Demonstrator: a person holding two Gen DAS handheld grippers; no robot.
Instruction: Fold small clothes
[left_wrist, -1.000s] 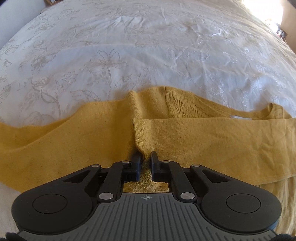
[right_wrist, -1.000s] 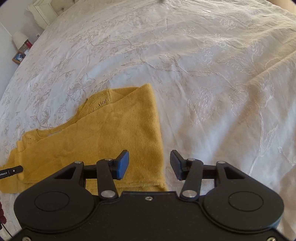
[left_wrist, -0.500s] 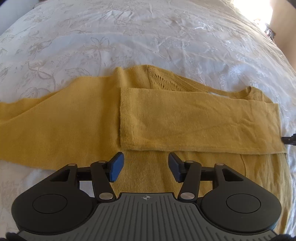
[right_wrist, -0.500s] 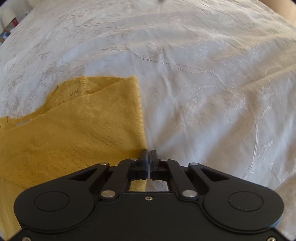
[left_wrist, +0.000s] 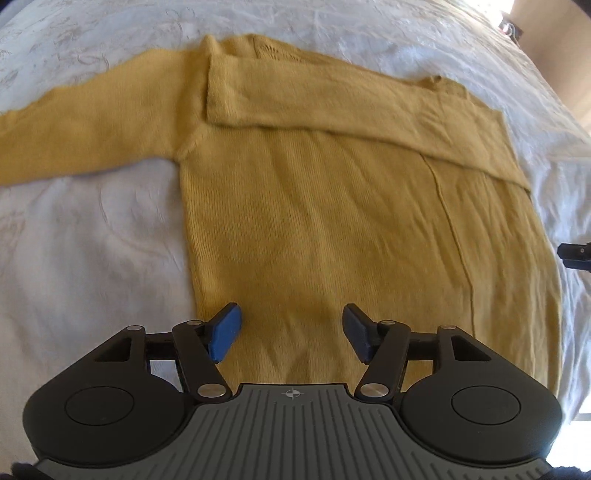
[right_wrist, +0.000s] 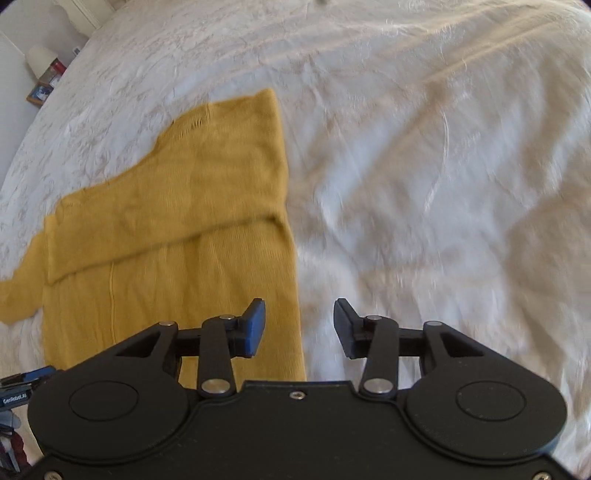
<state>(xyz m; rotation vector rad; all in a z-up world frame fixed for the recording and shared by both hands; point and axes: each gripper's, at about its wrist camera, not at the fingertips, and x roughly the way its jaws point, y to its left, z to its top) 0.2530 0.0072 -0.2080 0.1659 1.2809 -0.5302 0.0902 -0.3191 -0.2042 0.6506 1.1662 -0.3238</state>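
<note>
A mustard-yellow knitted sweater (left_wrist: 332, 206) lies flat on the white bedspread (left_wrist: 85, 258). One sleeve (left_wrist: 332, 107) is folded across its chest; the other sleeve (left_wrist: 85, 122) stretches out to the left. My left gripper (left_wrist: 291, 334) hovers above the sweater's lower body, its jaws opening, with nothing pinched between them. In the right wrist view the sweater (right_wrist: 177, 229) fills the left half. My right gripper (right_wrist: 300, 328) hangs over the sweater's right side edge, jaws opening, no cloth held. A tip of the right gripper (left_wrist: 576, 254) shows at the left wrist view's right edge.
The embroidered white bedspread (right_wrist: 424, 177) spreads wide to the right of the sweater. A small table with a white lamp and a framed picture (right_wrist: 40, 92) stands beyond the bed's far left corner. Part of the left gripper (right_wrist: 22, 384) shows at the lower left.
My left gripper let go of the folded sleeve's cuff and drew back toward the hem. My right gripper shut at the sweater's edge, then opened again and pulled back.
</note>
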